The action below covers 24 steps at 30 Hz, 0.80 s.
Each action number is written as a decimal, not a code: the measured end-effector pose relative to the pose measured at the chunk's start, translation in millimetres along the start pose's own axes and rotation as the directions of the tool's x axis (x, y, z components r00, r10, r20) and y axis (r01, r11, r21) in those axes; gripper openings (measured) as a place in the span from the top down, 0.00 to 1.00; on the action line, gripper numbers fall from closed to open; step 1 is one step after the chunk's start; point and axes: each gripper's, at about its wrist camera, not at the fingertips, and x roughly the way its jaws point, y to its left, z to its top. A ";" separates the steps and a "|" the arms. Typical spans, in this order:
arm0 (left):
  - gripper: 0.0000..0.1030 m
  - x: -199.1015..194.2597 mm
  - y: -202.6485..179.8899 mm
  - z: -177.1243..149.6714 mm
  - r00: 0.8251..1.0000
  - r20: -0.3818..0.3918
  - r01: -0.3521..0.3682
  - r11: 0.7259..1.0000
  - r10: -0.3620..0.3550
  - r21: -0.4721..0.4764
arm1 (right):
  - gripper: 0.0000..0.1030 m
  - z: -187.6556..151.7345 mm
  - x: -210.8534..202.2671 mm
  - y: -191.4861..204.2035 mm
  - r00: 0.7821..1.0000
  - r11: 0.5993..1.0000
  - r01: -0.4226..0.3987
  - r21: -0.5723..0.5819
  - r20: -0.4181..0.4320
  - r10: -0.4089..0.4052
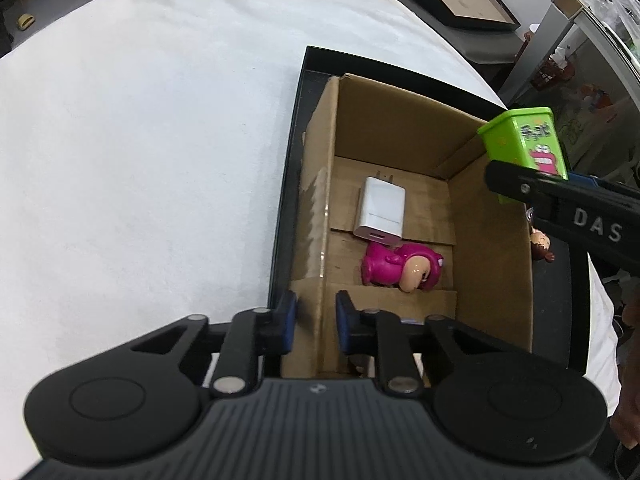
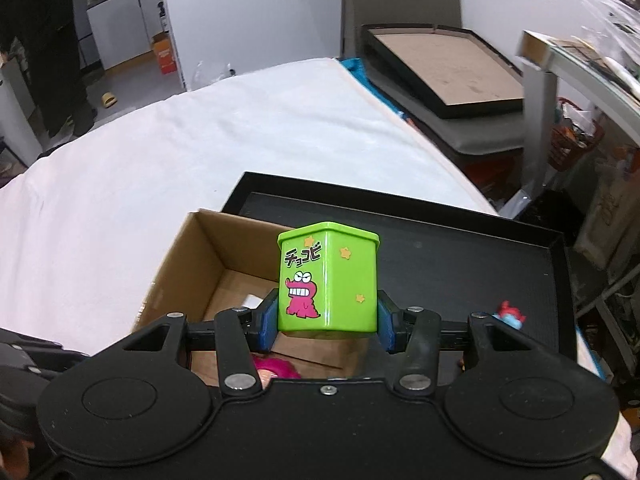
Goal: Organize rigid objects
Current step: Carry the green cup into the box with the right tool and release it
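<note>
An open cardboard box [image 1: 492, 248] stands in a black tray [image 1: 286, 184] on the white table. Inside lie a white charger [image 1: 382, 208] and a pink toy figure [image 1: 400, 270]. My left gripper [image 1: 316, 326] is shut on the box's left wall, one pad on each side. My right gripper [image 2: 327, 322] is shut on a green box [image 2: 328, 280] with a pink crocodile print and holds it above the cardboard box [image 2: 180, 264]. In the left wrist view the green box [image 1: 524, 144] hangs over the box's right wall.
A small brown-haired figure [image 1: 542, 246] lies in the tray right of the cardboard box. A small blue and red figure [image 2: 510, 316] lies in the tray [image 2: 460, 240] near my right gripper. Framed boards [image 2: 448, 68] and cluttered shelves stand beyond the table's right edge.
</note>
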 end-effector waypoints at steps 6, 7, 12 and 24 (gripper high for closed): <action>0.86 3.6 5.7 1.1 1.000 -0.007 0.017 1.000 -0.017 -0.016 | 0.55 1.5 11.7 15.2 1.000 1.000 -0.001 -0.031 -0.026 0.000; 0.86 4.1 6.2 1.1 1.000 -0.008 0.019 1.000 -0.019 -0.019 | 0.55 1.8 13.6 17.3 1.000 0.999 -0.002 -0.036 -0.030 0.001; 0.86 4.8 7.4 1.7 1.000 -0.014 0.027 0.999 -0.028 -0.026 | 0.53 4.9 19.5 23.6 0.999 0.998 0.031 -0.053 -0.033 -0.033; 0.86 -7.4 -1.1 2.8 1.000 0.002 -0.001 1.000 0.001 -0.022 | 0.45 -2.3 1.5 6.7 1.000 1.000 0.028 -0.008 -0.009 -0.028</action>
